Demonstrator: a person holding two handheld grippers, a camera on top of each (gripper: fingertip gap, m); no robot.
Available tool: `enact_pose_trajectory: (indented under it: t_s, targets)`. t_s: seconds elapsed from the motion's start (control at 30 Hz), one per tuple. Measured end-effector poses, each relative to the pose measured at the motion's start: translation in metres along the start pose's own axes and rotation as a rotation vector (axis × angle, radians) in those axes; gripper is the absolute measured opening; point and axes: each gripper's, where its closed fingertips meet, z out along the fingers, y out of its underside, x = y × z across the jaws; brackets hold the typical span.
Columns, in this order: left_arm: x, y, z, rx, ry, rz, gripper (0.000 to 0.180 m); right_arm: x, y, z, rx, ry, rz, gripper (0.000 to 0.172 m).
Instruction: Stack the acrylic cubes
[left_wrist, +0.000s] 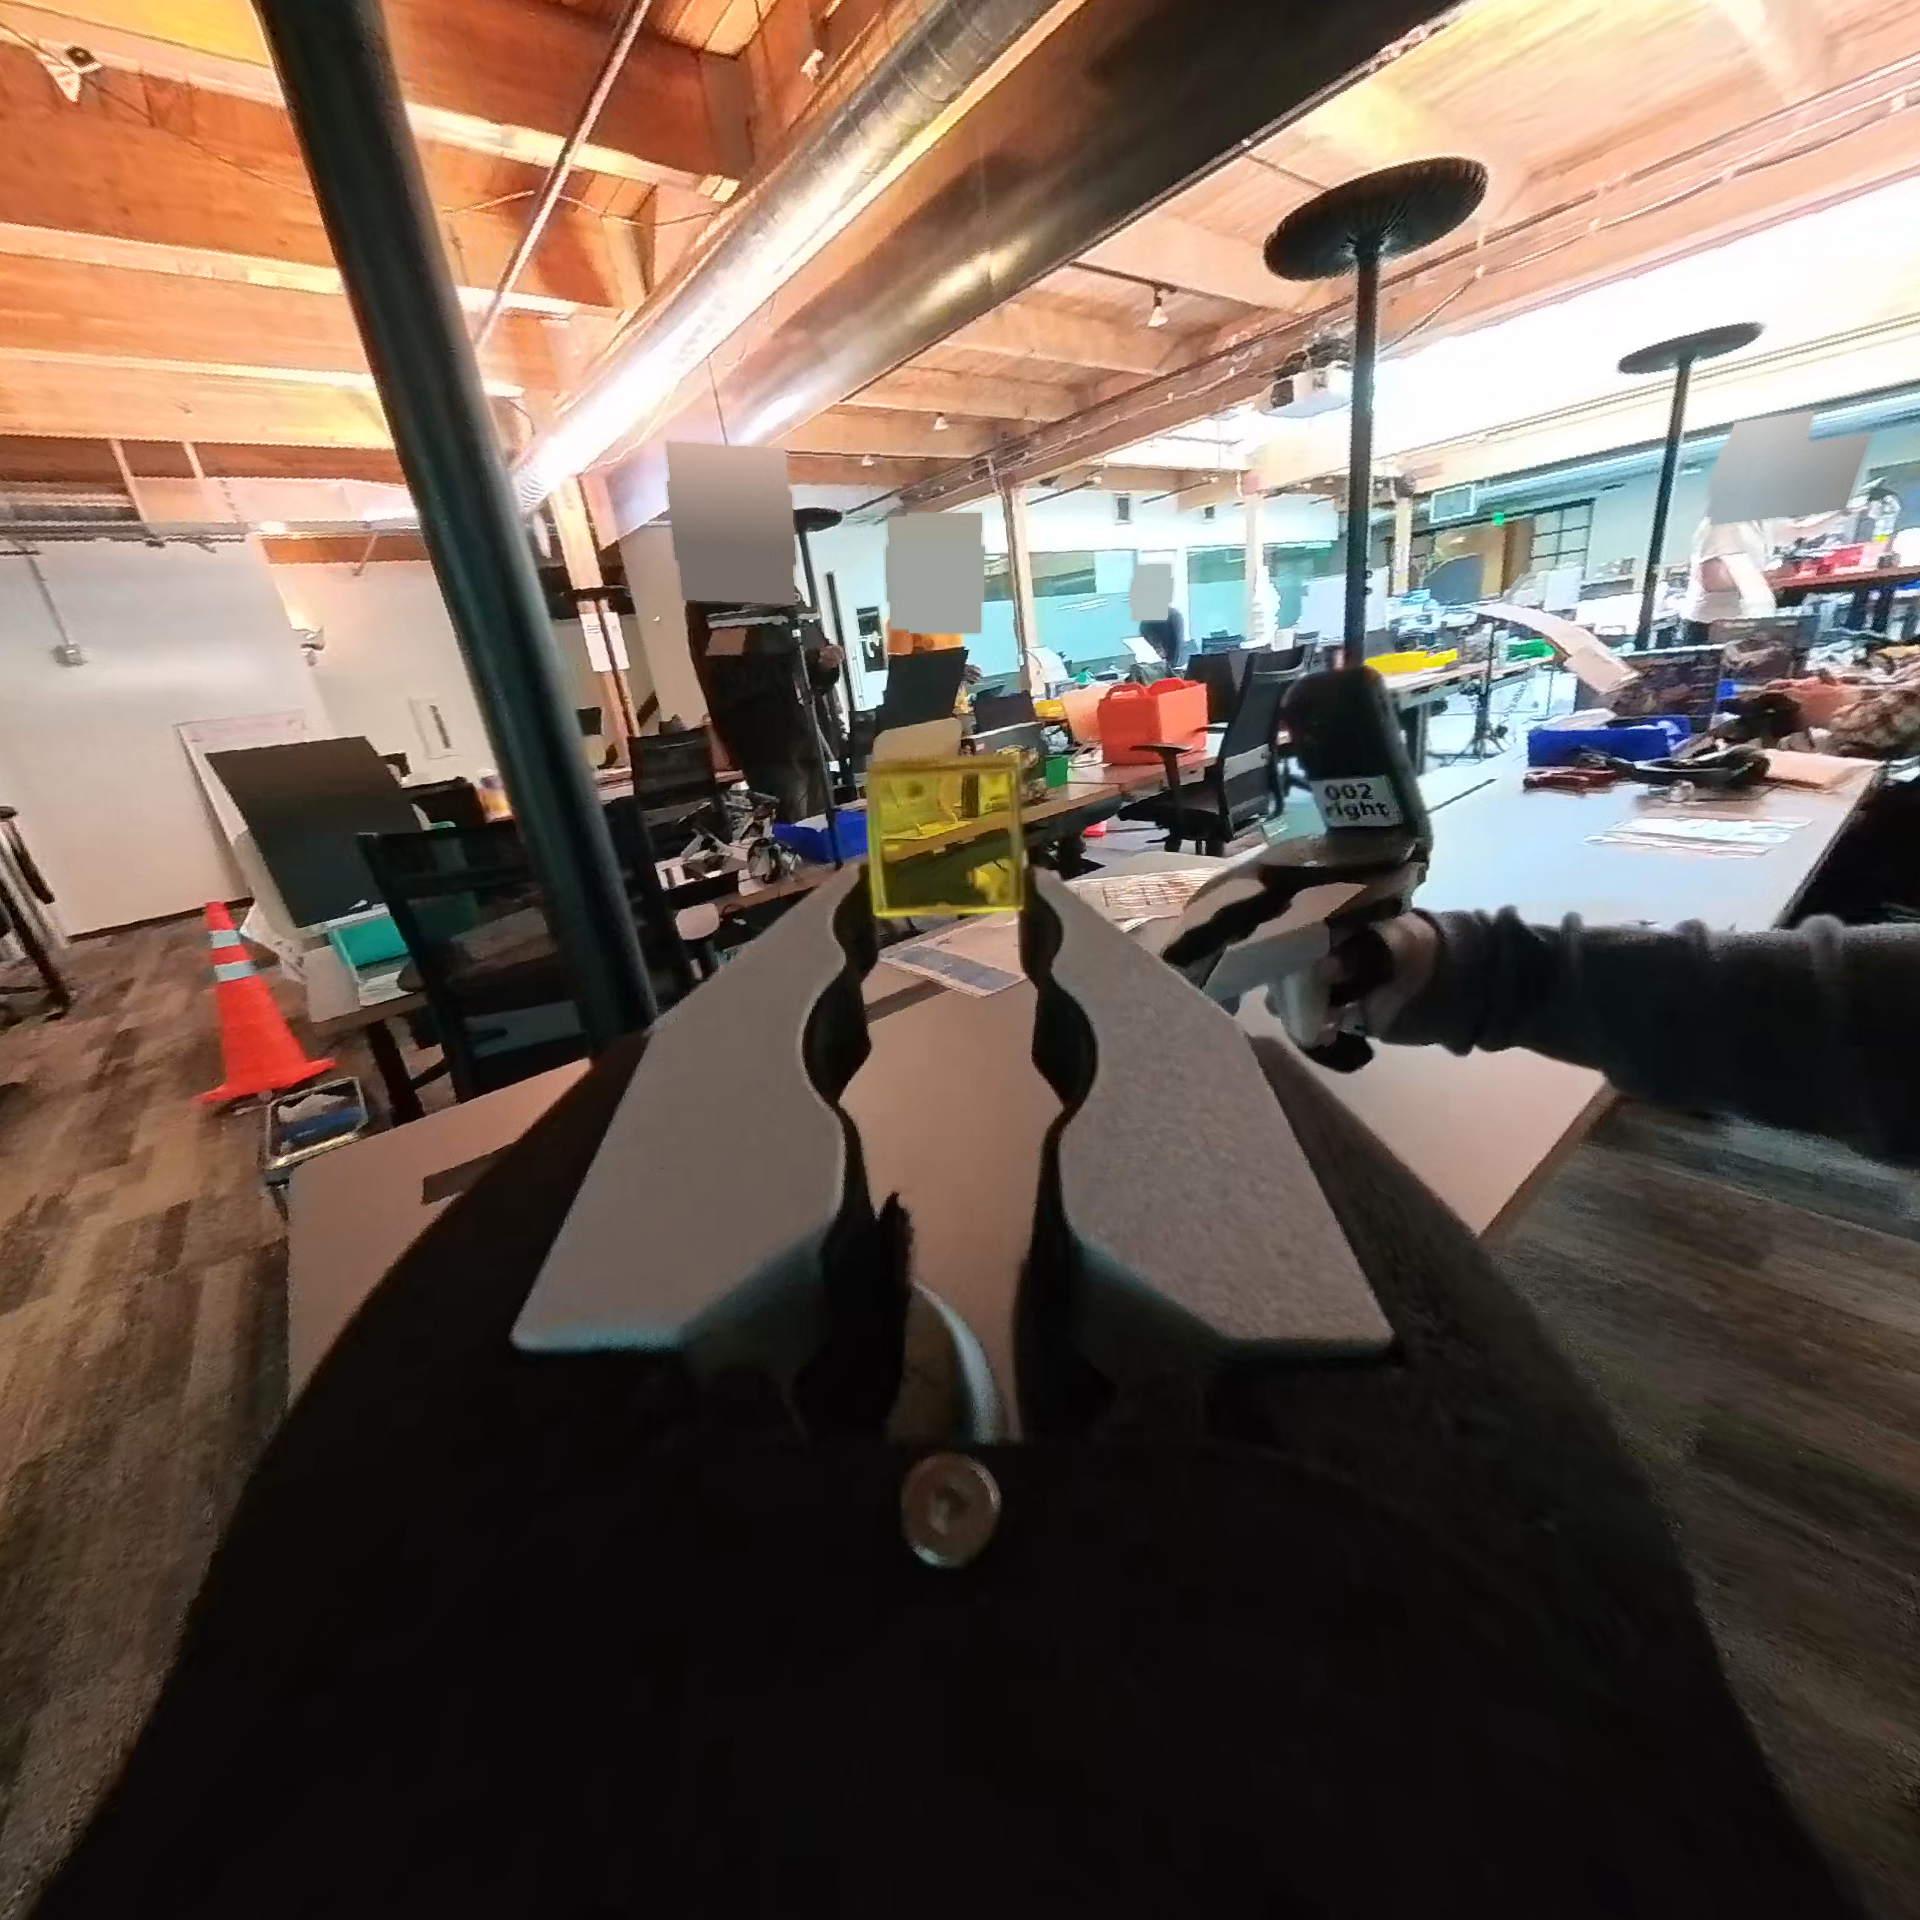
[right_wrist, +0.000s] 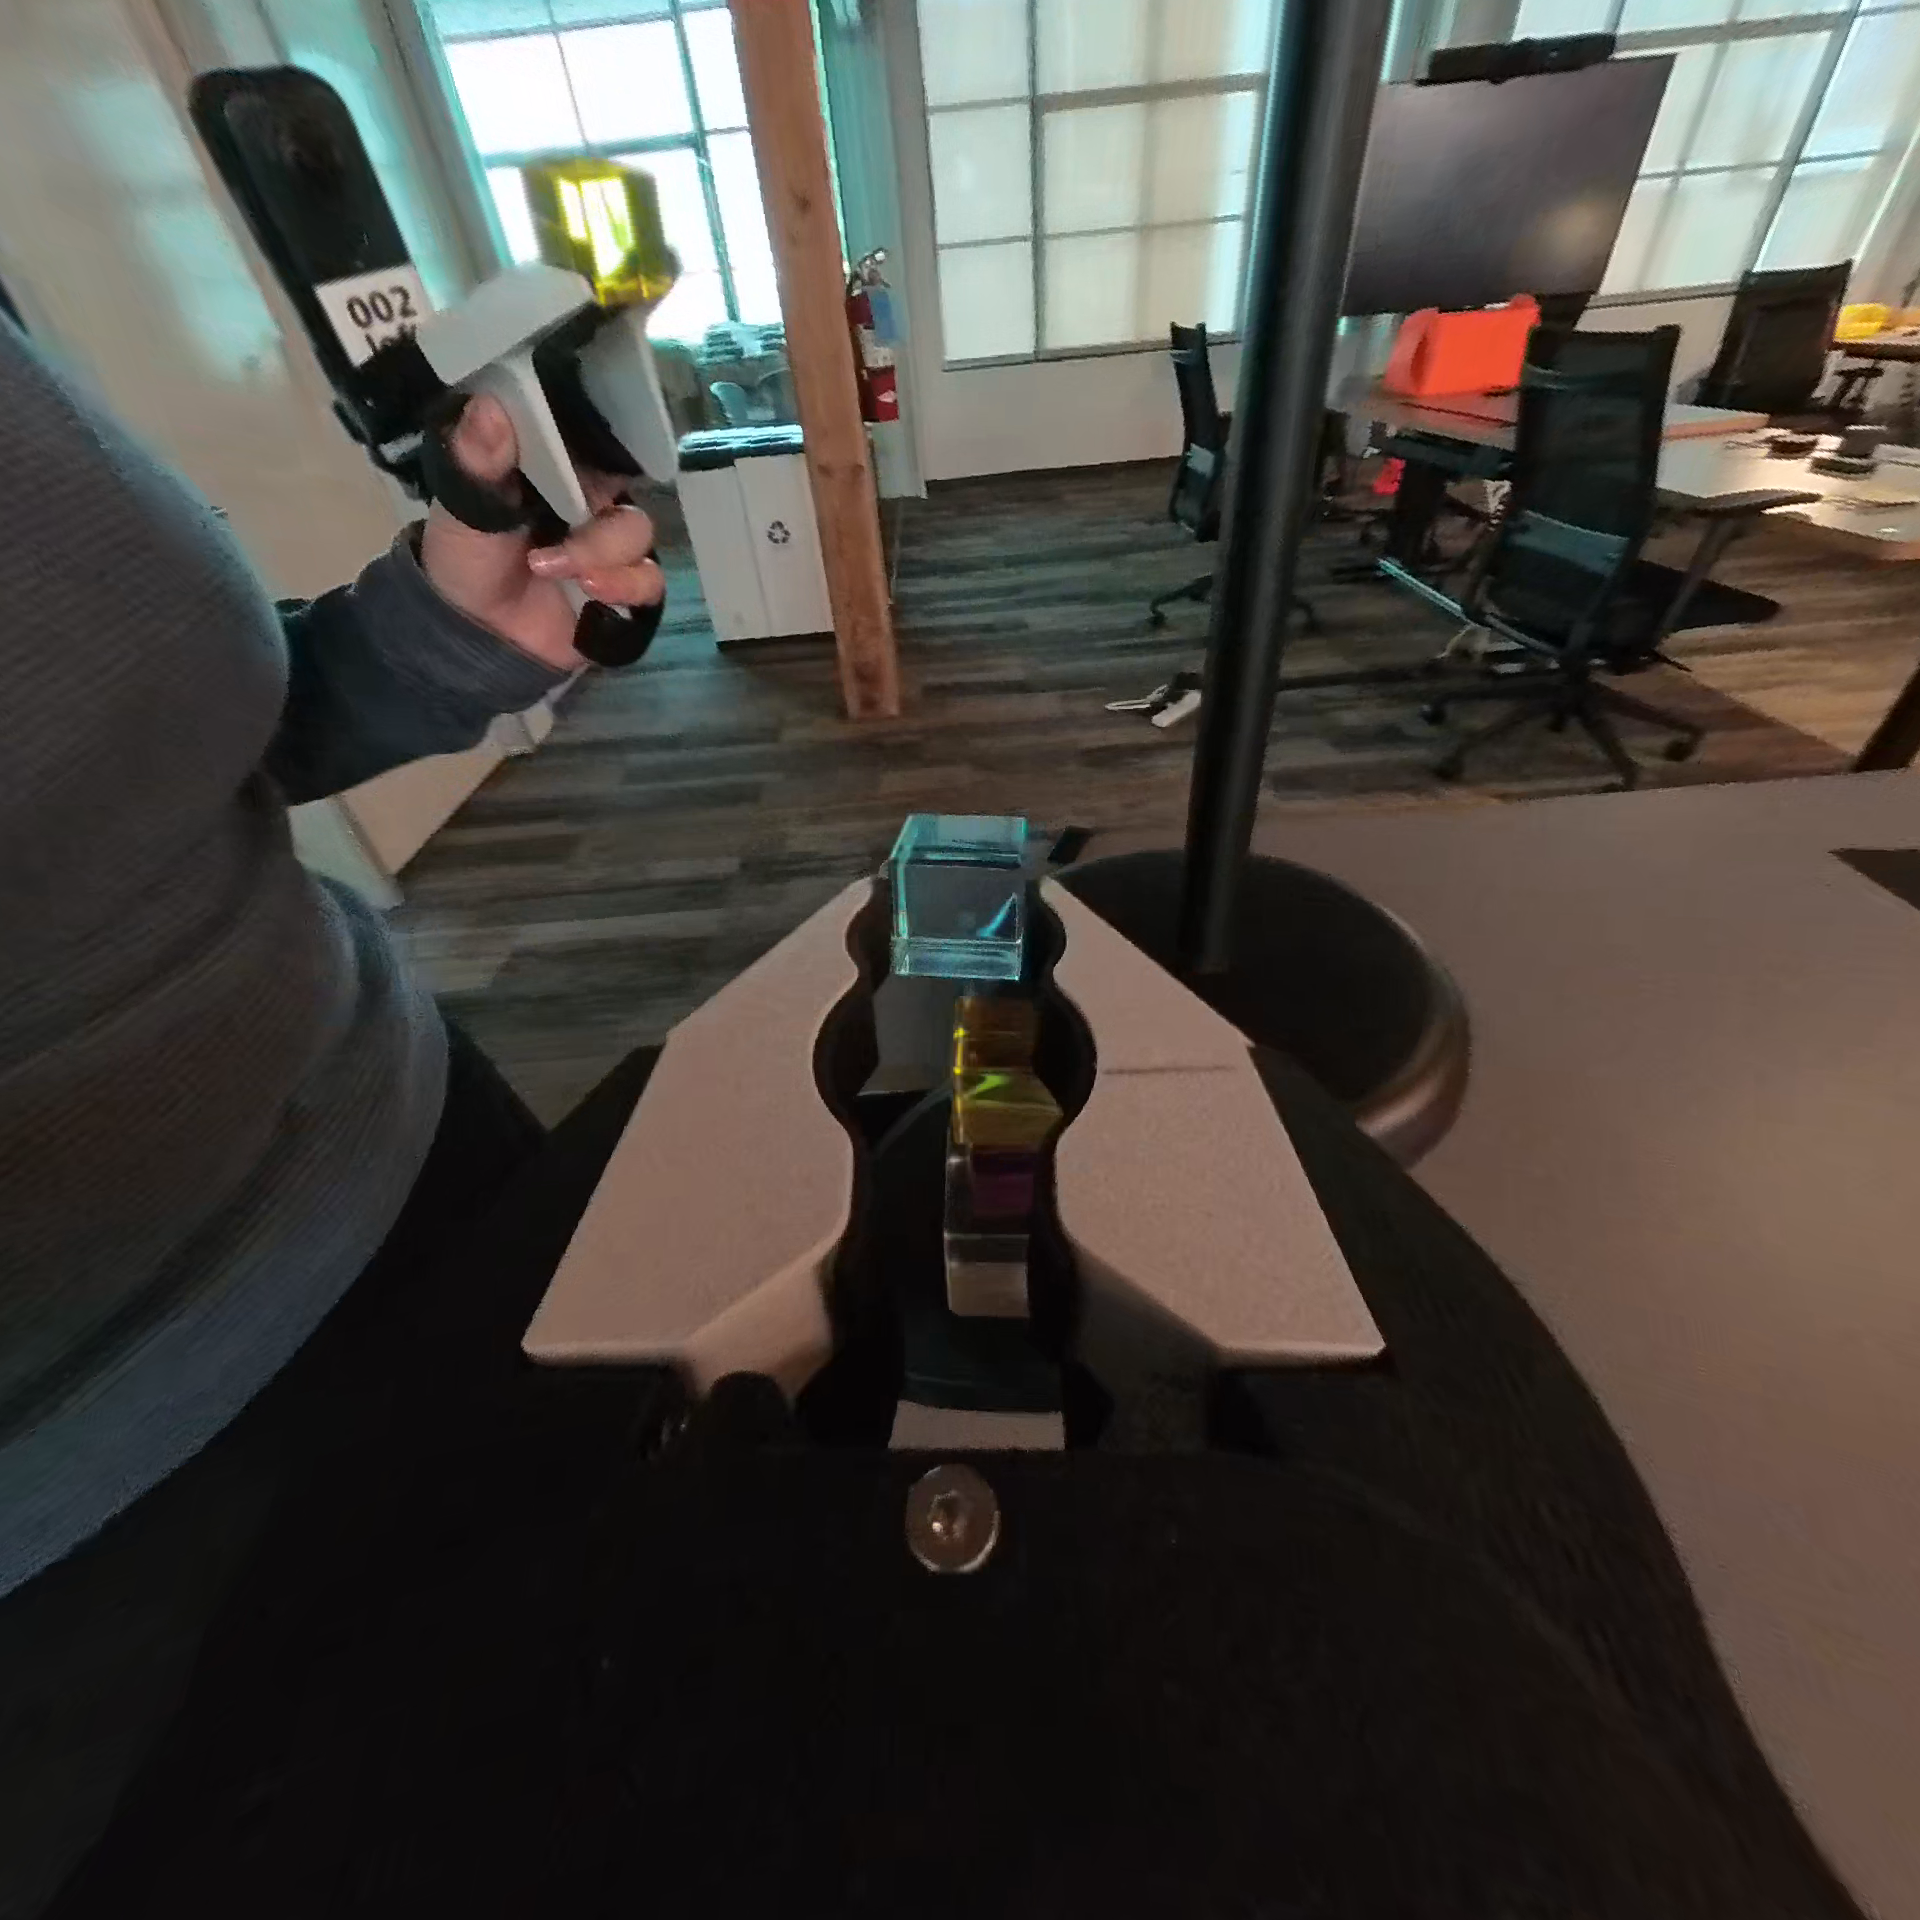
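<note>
Up in the air, the left gripper (left_wrist: 948, 904) pinched a see-through yellow plastic cube (left_wrist: 948, 837) between its two fingertips. The black pads pressed on both lower sides of the cube, and most of the cube stuck out past the tips. In the right wrist view the same yellow cube (right_wrist: 594, 231) showed high up, in front of a bright window (right_wrist: 582, 135), with a hand (right_wrist: 525, 566) in a grey sleeve wrapped around the gripper's handle.

The right gripper (right_wrist: 958, 935) squeezed a see-through pale blue cube (right_wrist: 958, 899) at its tips. Both pads touched the cube's sides. Just under that blue cube stood a small tower of see-through blocks (right_wrist: 995, 1153): yellow ones on top, a purple one below them, and a clear one at the bottom. I could not tell if the blue cube touched the tower.

Next to the right gripper was the round black base of a lamp pole (right_wrist: 1351, 997), standing on a grey table (right_wrist: 1662, 1143). Beyond it lay a dark wood floor (right_wrist: 727, 810), a wooden post (right_wrist: 821, 416) and black office chairs (right_wrist: 1569, 540).

In the left wrist view the right gripper (left_wrist: 1226, 914) was off to the side above the same grey table (left_wrist: 1351, 1143). Farther back were an orange traffic cone (left_wrist: 255, 1008), an orange bin (left_wrist: 1148, 717) and busy desks.
</note>
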Motion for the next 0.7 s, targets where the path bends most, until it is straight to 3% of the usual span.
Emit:
enact_pose_trajectory:
  t_s: [0.7]
  targets:
    - [0.017,0.007,0.019,-0.021,-0.057,0.015,0.026,0.01,0.015,0.002,0.045,-0.058,0.021,0.023]
